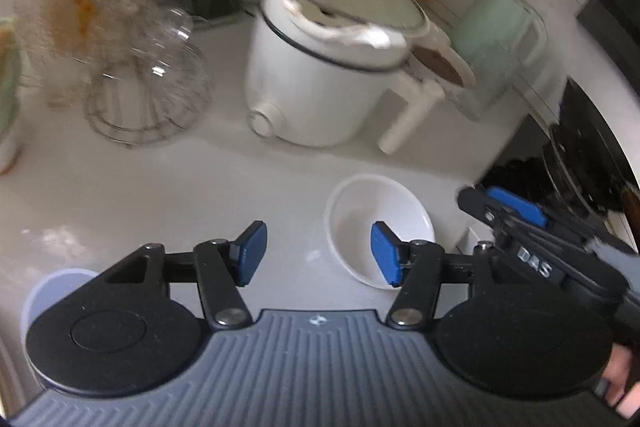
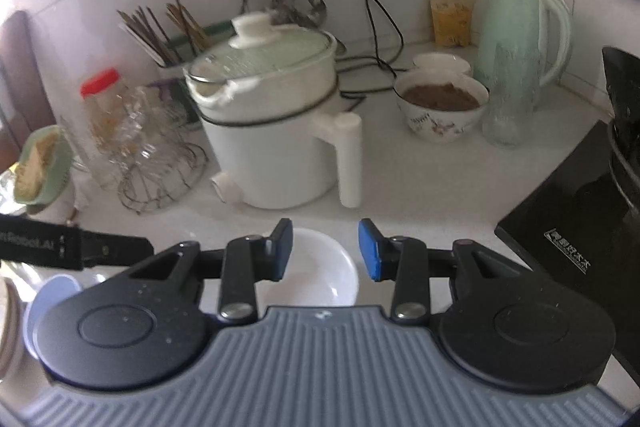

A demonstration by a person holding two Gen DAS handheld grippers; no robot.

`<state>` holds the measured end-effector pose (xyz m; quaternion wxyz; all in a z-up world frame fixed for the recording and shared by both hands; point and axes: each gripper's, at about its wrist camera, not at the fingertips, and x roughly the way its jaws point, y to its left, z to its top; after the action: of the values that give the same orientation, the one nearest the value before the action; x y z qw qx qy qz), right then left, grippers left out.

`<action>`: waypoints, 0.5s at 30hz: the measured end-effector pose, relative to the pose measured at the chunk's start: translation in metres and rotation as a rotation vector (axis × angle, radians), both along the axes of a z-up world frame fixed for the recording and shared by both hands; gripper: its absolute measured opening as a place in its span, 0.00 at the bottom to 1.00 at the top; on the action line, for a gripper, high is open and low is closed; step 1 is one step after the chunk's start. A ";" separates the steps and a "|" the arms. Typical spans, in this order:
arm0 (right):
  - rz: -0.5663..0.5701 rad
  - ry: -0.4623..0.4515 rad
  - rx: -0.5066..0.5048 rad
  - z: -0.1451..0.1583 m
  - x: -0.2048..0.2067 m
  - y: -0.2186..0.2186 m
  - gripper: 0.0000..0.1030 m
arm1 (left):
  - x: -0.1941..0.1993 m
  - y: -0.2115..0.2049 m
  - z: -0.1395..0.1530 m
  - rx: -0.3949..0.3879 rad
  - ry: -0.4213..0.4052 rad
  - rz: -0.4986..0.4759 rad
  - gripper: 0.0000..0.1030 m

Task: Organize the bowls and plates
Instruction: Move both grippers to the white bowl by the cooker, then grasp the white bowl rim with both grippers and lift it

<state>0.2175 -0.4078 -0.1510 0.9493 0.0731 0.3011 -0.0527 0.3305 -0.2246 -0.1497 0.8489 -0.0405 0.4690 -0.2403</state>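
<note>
1. White bowl — empty and upright on the white countertop, near the counter's right edge where the black cooktop begins. In the right wrist view the same bowl lies directly below the tool's blue pads.
2. Left gripper — jaws spread wide with nothing between them; its right pad overlaps the bowl's rim in the picture, though contact cannot be told, while the left pad stands over bare counter.
3. Right gripper — jaws parted above the bowl, not pinching anything. In the left wrist view it enters from the right edge, with part of a hand on its handle.
4. Pale blue cup — at the lower left, partly hidden behind the left gripper's body.
5. White electric pot — behind the bowl toward the wall, glass lid on, handle pointing right.
6. Patterned bowl — right of the pot, filled with something brown; a smaller white bowl sits just behind it.
7. Clear tumbler and mint kettle — at the back right corner.
8. Wire rack holding glasses, and a red-capped jar — left of the pot.
</note>
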 end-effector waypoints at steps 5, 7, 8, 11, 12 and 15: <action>0.006 0.024 -0.004 -0.023 0.004 -0.007 0.38 | 0.001 -0.017 -0.022 0.041 0.002 -0.032 0.61; -0.004 0.043 0.001 -0.030 0.005 -0.011 0.38 | 0.002 -0.019 -0.031 0.043 0.018 -0.020 0.61; -0.011 0.050 0.015 -0.033 0.005 -0.014 0.38 | 0.003 -0.019 -0.036 0.040 0.029 -0.010 0.61; -0.027 0.076 0.028 -0.042 0.008 -0.021 0.38 | 0.004 -0.018 -0.045 0.013 0.058 0.031 0.61; -0.028 0.085 0.034 -0.045 0.008 -0.023 0.38 | 0.005 -0.017 -0.048 -0.003 0.070 0.042 0.60; -0.026 0.111 0.073 -0.055 0.012 -0.028 0.38 | 0.006 -0.015 -0.048 -0.022 0.083 0.072 0.60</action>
<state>0.2291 -0.4356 -0.2062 0.9271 0.1084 0.3540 -0.0578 0.3365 -0.2392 -0.1979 0.8363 -0.0766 0.4995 -0.2129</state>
